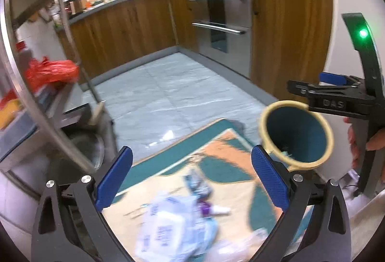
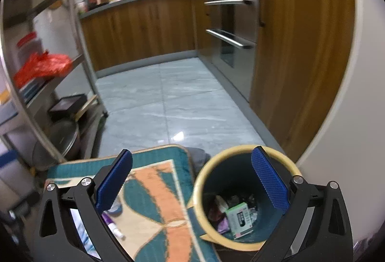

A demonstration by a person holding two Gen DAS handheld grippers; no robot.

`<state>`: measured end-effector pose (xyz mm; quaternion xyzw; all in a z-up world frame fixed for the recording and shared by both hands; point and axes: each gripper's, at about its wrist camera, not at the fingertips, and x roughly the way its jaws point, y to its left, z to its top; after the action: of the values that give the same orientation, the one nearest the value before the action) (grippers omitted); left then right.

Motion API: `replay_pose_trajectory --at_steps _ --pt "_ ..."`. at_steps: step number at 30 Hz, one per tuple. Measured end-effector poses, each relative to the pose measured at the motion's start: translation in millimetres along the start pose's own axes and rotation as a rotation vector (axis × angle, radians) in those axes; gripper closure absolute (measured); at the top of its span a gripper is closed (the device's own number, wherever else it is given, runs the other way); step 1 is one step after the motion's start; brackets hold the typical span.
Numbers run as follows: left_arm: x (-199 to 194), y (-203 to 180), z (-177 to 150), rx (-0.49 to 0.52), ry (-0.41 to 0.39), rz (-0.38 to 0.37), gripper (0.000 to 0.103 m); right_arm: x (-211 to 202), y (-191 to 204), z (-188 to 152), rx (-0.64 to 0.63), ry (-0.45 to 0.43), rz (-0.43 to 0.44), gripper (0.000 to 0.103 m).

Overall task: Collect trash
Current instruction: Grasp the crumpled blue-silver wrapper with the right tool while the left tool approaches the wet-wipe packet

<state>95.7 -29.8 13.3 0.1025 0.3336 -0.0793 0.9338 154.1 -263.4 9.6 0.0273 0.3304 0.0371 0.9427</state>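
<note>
Both grippers, left (image 1: pixel 191 180) and right (image 2: pixel 191 180), fingers spread wide, empty. Crumpled wrappers (image 1: pixel 168 226) on rug (image 1: pixel 240 146) near edge, left of bin (image 1: pixel 297 134). Light, soft, crinkly; pinch bunched fold.

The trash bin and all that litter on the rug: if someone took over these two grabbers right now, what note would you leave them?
Left gripper: open, nothing between its pads, above the litter.
Right gripper: open, empty, over the bin's rim.
Bin: upright at the rug's right edge. Already inside: a white and green box and other scraps.
Left on the rug: crumpled white wrappers, a small blurred packet and a purple-capped tube.
Next, probably: pick those up one by one and drop them into the bin.
</note>
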Motion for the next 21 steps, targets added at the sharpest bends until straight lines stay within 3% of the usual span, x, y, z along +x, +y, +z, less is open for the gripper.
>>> replay_pose_trajectory --at_steps 6,12,21 --pt "12 62 -30 -0.177 0.061 0.045 0.006 1 34 -5 -0.067 0.028 0.046 0.005" --pt "18 85 -47 -0.154 0.09 0.079 0.006 12 65 -13 -0.133 0.06 0.079 0.005" --pt "49 98 -66 -0.097 0.156 0.115 0.006 77 108 -40 -0.146 0.259 0.135 0.005"
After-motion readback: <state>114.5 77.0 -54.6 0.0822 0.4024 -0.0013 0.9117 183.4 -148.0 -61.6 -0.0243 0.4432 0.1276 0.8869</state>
